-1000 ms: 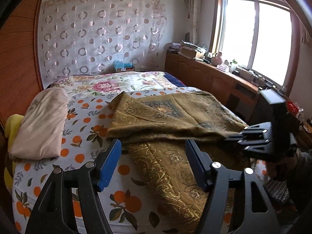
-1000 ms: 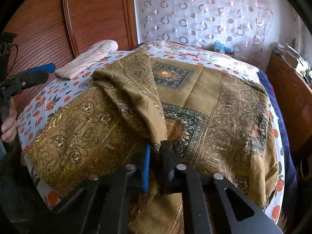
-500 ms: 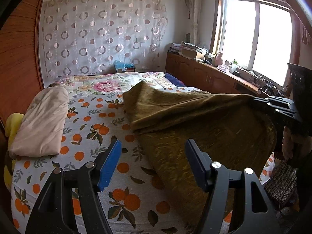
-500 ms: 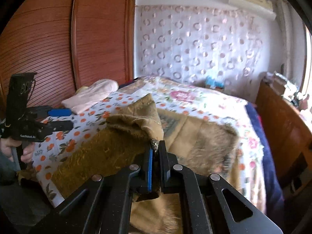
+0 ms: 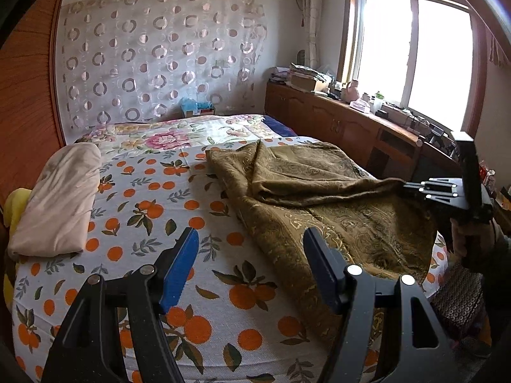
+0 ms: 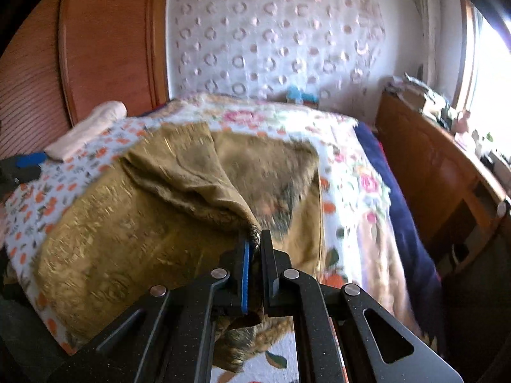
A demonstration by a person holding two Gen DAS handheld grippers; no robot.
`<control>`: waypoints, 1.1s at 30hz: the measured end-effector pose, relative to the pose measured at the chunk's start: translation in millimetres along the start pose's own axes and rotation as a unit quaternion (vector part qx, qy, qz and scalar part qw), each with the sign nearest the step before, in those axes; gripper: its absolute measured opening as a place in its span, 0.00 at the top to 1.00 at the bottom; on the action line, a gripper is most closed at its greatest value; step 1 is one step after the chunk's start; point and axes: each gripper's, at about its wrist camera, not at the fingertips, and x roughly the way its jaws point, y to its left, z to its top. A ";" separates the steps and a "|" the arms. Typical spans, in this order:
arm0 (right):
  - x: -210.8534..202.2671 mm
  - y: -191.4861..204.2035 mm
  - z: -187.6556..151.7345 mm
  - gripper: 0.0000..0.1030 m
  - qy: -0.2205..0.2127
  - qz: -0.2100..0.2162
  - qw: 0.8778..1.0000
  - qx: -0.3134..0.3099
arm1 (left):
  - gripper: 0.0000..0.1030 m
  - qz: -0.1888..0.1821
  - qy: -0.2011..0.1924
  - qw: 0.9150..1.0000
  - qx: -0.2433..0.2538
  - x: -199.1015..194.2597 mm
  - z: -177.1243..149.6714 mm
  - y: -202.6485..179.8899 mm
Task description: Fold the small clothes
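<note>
A corner of the brown cloth is pinched tight in the right tool and held up off the bed so it can be folded over, while the left tool is kept wide and empty, the cloth just ahead to its right.

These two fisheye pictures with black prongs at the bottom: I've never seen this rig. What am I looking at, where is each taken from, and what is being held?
There is no robot here. A person holds a two-finger gripper in each hand, and each carries a camera looking along its fingers.

In the left wrist view, the left gripper is open and holds nothing, above a bed with an orange-print sheet. A folded beige cloth lies at the left.

In the right wrist view, the right gripper is shut on a corner of the brown patterned cloth, lifting it above the rest, which is spread on the bed. This picture is blurred.
</note>
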 end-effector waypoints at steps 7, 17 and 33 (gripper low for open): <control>-6.2 -3.9 2.3 0.93 0.012 0.002 1.000 0.011 | 0.33 0.000 0.000 1.000 -0.002 0.1 -1.1 -0.8; -28.1 7.2 10.8 0.50 -0.013 0.020 1.000 -0.014 | 0.33 -0.002 0.002 1.000 -0.001 0.8 -3.1 -0.8; 56.0 71.0 85.2 0.48 0.035 0.106 0.990 -0.091 | 0.33 -0.001 0.010 1.000 0.002 3.6 -9.1 -0.8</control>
